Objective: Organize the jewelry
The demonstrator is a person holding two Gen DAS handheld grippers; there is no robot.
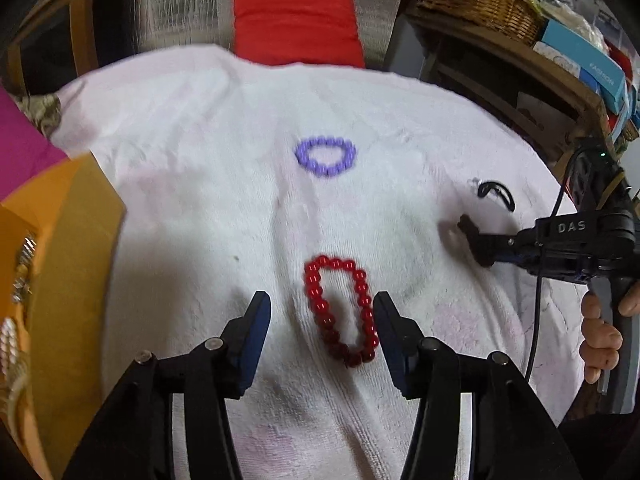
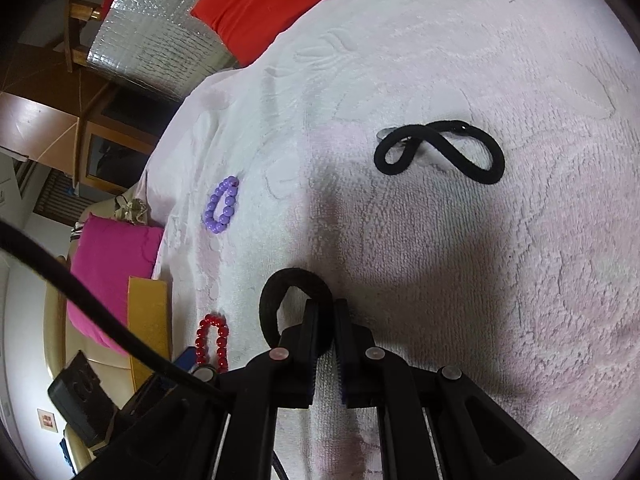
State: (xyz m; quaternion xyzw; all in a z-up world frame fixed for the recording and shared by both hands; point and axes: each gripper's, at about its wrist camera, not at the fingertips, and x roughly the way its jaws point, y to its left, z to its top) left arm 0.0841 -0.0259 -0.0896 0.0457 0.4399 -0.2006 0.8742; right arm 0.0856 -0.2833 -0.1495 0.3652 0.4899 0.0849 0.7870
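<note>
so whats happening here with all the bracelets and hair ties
A person is sorting jewelry laid out on a white towel, holding tongs in each hand. The right tongs are shut on a black hair tie. The left tongs are open, straddling a red bead bracelet that lies flat on the towel. A purple bead bracelet and a second, twisted black hair tie lie untouched farther out. An orange box sits at the towel's left edge.

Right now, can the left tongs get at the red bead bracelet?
Probably yes: the left tongs are open, the red bead bracelet lies between the fingers on the towel, nothing covering it.
</note>
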